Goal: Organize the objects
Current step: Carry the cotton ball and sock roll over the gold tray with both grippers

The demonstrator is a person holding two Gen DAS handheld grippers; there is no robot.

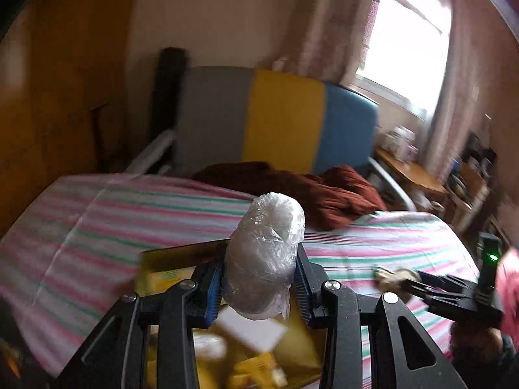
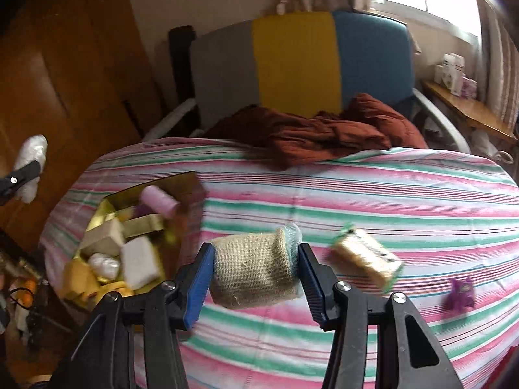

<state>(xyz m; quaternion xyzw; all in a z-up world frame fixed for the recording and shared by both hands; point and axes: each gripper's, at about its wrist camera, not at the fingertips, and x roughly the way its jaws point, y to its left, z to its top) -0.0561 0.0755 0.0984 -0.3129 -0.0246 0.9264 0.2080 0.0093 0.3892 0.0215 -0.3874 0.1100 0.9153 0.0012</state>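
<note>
Crinkled plastic filled our left claw (image 1: 261, 278): its pads were clamped on a wrapped bundle (image 1: 266, 253), held above the gold box (image 1: 168, 259). We judged it light, soft and slippery, best pinched at mid-body. Our right claw (image 2: 256, 272) gripped a knitted roll (image 2: 253, 272) across its middle; it looked light, squashy and easy to hold. Beyond lay a gold packet (image 2: 365, 257), a purple scrap (image 2: 460, 293), the striped sheet (image 2: 356, 194), a rust blanket (image 2: 324, 133) and a tricolour headboard (image 2: 298, 61).

Bed w/ pink-green striped sheet (image 2: 356, 194): gold box (image 2: 129, 227) at left edge, rust-red blanket (image 2: 324, 133) by headboard, wrapped tan packet (image 2: 366, 259) & purple bit (image 2: 460, 293) at right.
</note>
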